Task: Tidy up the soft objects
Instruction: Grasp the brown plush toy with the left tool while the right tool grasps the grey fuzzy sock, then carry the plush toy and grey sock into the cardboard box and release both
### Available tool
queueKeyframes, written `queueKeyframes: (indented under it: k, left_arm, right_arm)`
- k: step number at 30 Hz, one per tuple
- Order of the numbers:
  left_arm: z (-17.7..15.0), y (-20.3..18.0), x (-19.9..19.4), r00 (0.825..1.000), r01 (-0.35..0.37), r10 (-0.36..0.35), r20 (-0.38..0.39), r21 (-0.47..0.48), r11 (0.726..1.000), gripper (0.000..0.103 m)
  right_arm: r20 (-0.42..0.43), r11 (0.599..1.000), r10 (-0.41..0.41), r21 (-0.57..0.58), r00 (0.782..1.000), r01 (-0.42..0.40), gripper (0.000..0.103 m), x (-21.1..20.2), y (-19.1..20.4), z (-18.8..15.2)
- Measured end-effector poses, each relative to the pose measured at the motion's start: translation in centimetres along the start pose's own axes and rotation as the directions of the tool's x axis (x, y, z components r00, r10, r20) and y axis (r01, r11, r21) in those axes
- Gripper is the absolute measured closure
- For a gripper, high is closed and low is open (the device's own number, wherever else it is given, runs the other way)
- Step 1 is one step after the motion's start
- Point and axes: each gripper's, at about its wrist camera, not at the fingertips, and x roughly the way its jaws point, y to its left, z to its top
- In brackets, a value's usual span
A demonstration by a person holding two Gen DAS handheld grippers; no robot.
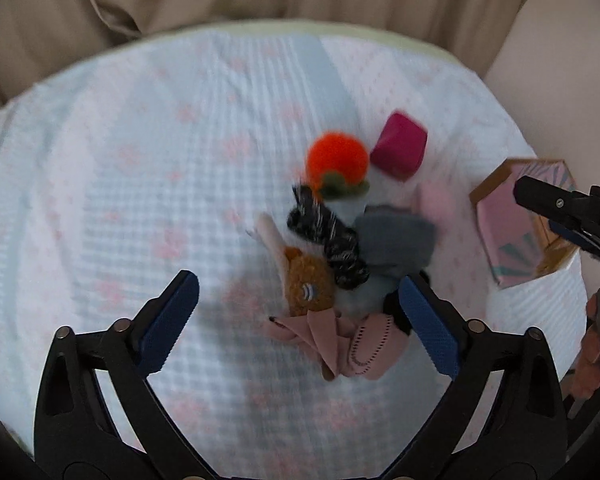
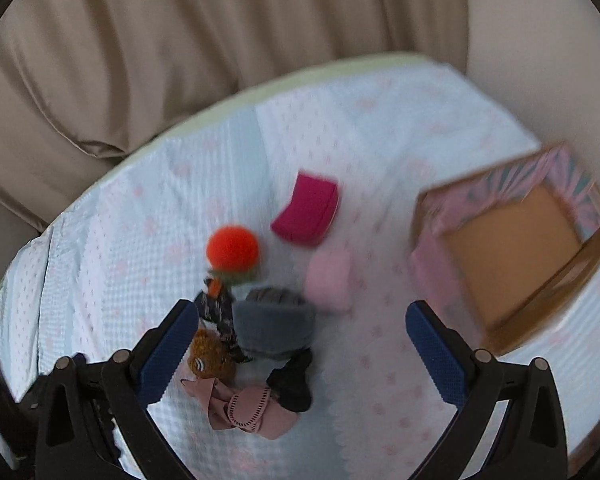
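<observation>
A heap of soft things lies on the quilted bedspread [image 1: 140, 160]: an orange pompom [image 1: 337, 156], a black speckled scrunchie [image 1: 328, 236], a grey cloth roll [image 1: 396, 240], a brown knitted piece [image 1: 308, 288] and a dusty-pink bow [image 1: 352, 344]. A magenta block [image 1: 398, 151] and a pale pink block [image 2: 328, 280] lie just beyond the heap. My left gripper [image 1: 300, 320] hangs open over the heap's near end, with its right pad beside the bow. My right gripper [image 2: 304, 350] is open too, and the grey cloth roll [image 2: 274, 320] and the bow [image 2: 244, 404] show near its left pad.
An open cardboard box [image 2: 512, 264] with pink patterned sides stands at the right edge of the bed. Beige curtains [image 2: 220, 60] hang behind the bed. In the left wrist view, a black finger [image 1: 540, 196] of the right gripper shows in front of the box [image 1: 508, 216].
</observation>
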Motion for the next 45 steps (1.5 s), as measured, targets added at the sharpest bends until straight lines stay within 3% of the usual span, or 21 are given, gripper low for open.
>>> queueKeyframes:
  k: [4,10,13,16,19,21,26,29,38,45]
  left_arm:
    - [-0.9,1.0,5.5,0.997,0.046,-0.046,-0.063,-0.001,0.999,0.014]
    - [-1.5,1.6,10.4,0.988,0.098,-0.097,-0.123,0.003,0.995,0.022]
    - [-1.6,1.4,12.2,0.983,0.119,-0.116,-0.144,0.010,0.993,0.033]
    - [-1.7,1.2,13.5,0.973,0.150,-0.148,-0.176,-0.004,0.989,0.045]
    - [-1.8,1.3,14.2,0.964,0.186,-0.188,-0.187,-0.028,0.982,0.061]
    - [-1.8,1.2,14.5,0.962,0.191,-0.191,-0.193,-0.021,0.981,0.063]
    - [-1.6,1.4,13.8,0.963,0.193,-0.196,-0.187,-0.033,0.981,0.067]
    - [-1.3,2.1,12.9,0.966,0.192,-0.197,-0.166,-0.045,0.980,0.067]
    - [0.4,3.0,8.4,0.979,0.174,-0.181,-0.095,-0.078,0.982,0.067]
    - [3.3,1.9,1.3,0.987,0.159,-0.160,0.002,-0.087,0.983,0.067]
  right_arm:
    - [-0.063,0.998,0.042,0.040,0.997,-0.039,0.000,5.0,0.1,-1.6]
    - [-0.127,0.993,0.085,0.089,0.988,-0.074,0.000,10.4,0.1,-2.9]
    - [-0.138,0.989,0.108,0.112,0.984,-0.093,0.001,12.3,0.1,-3.2]
    - [-0.156,0.983,0.139,0.140,0.978,-0.117,0.008,13.8,0.1,-3.4]
    - [-0.172,0.974,0.180,0.169,0.968,-0.151,0.021,14.9,0.0,-3.5]
    - [-0.184,0.969,0.200,0.181,0.962,-0.167,0.027,15.5,0.2,-3.6]
    - [-0.172,0.973,0.186,0.169,0.967,-0.157,0.047,15.1,0.5,-3.4]
    - [-0.163,0.973,0.186,0.169,0.969,-0.158,0.053,14.6,0.4,-3.4]
    - [-0.110,0.973,0.201,0.137,0.973,-0.185,0.055,10.7,2.0,-2.3]
    - [-0.036,0.981,0.192,0.043,0.981,-0.191,0.055,3.7,3.7,0.4]
